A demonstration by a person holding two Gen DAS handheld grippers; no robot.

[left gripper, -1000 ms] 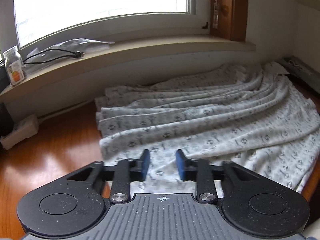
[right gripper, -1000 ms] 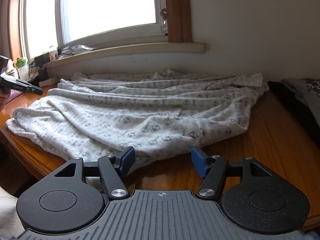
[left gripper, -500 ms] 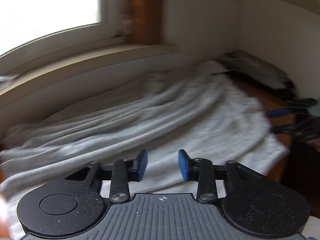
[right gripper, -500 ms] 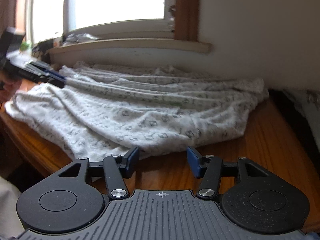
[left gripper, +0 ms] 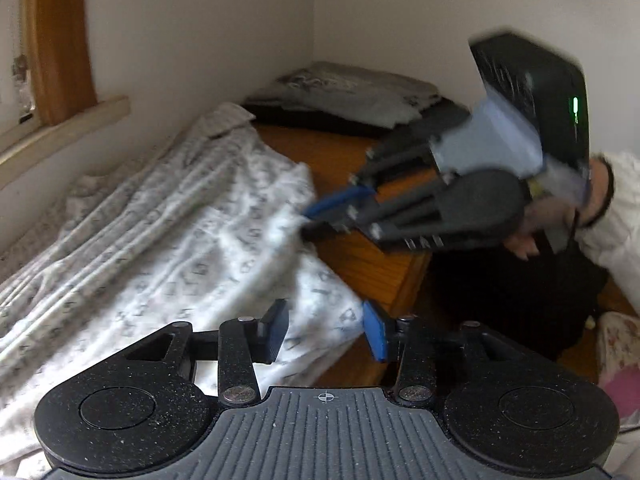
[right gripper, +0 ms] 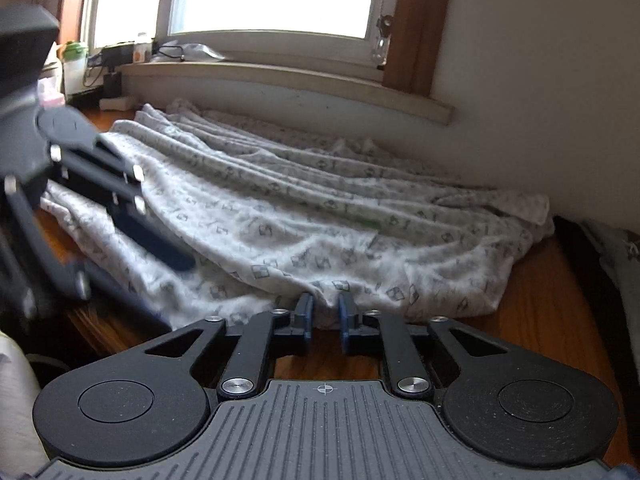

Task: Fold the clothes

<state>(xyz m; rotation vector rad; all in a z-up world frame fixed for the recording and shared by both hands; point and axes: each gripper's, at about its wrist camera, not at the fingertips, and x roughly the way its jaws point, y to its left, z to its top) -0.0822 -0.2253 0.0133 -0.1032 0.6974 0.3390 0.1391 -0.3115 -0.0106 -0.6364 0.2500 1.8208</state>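
Folded grey clothes (left gripper: 352, 92) stacked beyond patterned garment (right gripper: 320, 216) — table (right gripper: 540, 304) corner.

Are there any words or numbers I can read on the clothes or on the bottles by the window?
No words or numbers can be read anywhere.
White patterned cloth: small grey square and letter-like marks, too blurred to read.
Folded grey garment in the corner: a dark print, too blurred to read.
Bottles on the windowsill: labels too small to read.
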